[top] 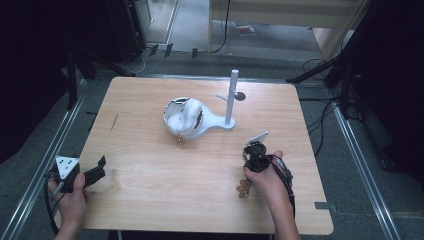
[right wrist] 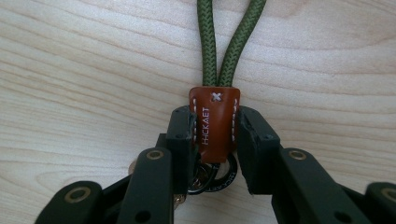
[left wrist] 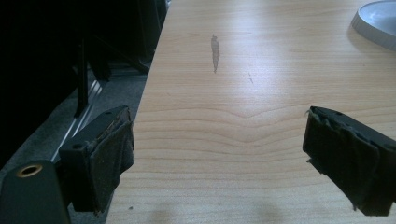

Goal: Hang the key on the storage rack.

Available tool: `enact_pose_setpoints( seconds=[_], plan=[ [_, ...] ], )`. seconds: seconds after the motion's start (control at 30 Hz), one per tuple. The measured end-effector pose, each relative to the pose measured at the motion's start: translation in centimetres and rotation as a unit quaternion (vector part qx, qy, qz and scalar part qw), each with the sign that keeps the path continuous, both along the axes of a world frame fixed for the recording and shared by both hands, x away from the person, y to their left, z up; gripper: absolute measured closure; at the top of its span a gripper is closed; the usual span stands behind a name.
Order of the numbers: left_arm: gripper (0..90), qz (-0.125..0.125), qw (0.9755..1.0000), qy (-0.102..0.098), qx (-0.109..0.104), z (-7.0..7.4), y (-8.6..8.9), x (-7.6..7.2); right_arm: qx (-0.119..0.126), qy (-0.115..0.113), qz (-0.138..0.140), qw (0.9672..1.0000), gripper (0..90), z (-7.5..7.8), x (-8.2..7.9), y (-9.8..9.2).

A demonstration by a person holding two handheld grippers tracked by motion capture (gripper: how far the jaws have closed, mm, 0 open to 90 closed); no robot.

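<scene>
A keychain lies on the wooden table (right wrist: 70,70): a brown leather tab (right wrist: 214,107) stitched in white, a green cord loop (right wrist: 208,42) running away from it, and dark metal rings (right wrist: 219,179) behind it. My right gripper (right wrist: 215,128) is shut on the leather tab, one pad pressing on each side. In the high view the right gripper (top: 251,167) is at the front right, with a small brown part of the keychain (top: 243,189) beside the hand. My left gripper (left wrist: 217,154) stands open and holds nothing, low over the table's front left edge (top: 100,167).
A white stand with a bowl (top: 182,120) and an upright post (top: 231,97) sits mid-table at the back; its rim (left wrist: 378,21) is far ahead of the left gripper. A dark scuff (left wrist: 215,51) marks the wood. The floor drops off left of the table.
</scene>
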State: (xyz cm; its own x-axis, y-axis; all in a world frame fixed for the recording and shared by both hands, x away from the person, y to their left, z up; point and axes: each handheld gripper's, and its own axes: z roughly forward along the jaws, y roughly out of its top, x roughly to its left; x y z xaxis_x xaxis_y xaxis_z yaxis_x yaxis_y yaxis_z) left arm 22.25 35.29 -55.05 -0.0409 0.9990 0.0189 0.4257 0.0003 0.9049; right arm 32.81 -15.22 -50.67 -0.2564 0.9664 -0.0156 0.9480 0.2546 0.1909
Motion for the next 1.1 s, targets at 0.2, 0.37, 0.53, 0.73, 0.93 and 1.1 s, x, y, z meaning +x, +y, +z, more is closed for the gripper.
enact_pose_setpoints(
  seconds=[0.2,0.37,0.53,0.73,0.93,1.1],
  plan=[
    [9.5,0.000,1.0000,-0.001,-0.003,0.0,0.0,0.0,0.004,-0.009,0.003,0.9999,69.4,0.0,-0.2,-0.1],
    [9.5,0.000,1.0000,-0.001,-0.003,0.0,0.0,0.0,-0.001,-0.031,-0.008,0.9995,69.7,0.1,-0.5,-0.5],
    [9.5,-0.001,1.0000,0.001,-0.003,0.0,0.0,0.1,0.012,-0.061,-0.012,0.9980,69.9,0.9,-0.7,-1.0],
    [9.5,-0.001,1.0000,0.001,-0.004,0.0,0.1,0.1,0.022,-0.095,-0.018,0.9951,69.9,1.8,-0.9,-1.2],
    [9.5,-0.001,1.0000,0.001,-0.004,0.0,0.1,0.1,0.032,-0.141,-0.016,0.9894,70.0,2.9,-1.3,-1.3],
    [9.5,-0.001,1.0000,0.001,-0.004,0.0,0.0,0.1,0.043,-0.183,-0.017,0.9820,70.1,4.0,-1.7,-1.4]
  ],
)
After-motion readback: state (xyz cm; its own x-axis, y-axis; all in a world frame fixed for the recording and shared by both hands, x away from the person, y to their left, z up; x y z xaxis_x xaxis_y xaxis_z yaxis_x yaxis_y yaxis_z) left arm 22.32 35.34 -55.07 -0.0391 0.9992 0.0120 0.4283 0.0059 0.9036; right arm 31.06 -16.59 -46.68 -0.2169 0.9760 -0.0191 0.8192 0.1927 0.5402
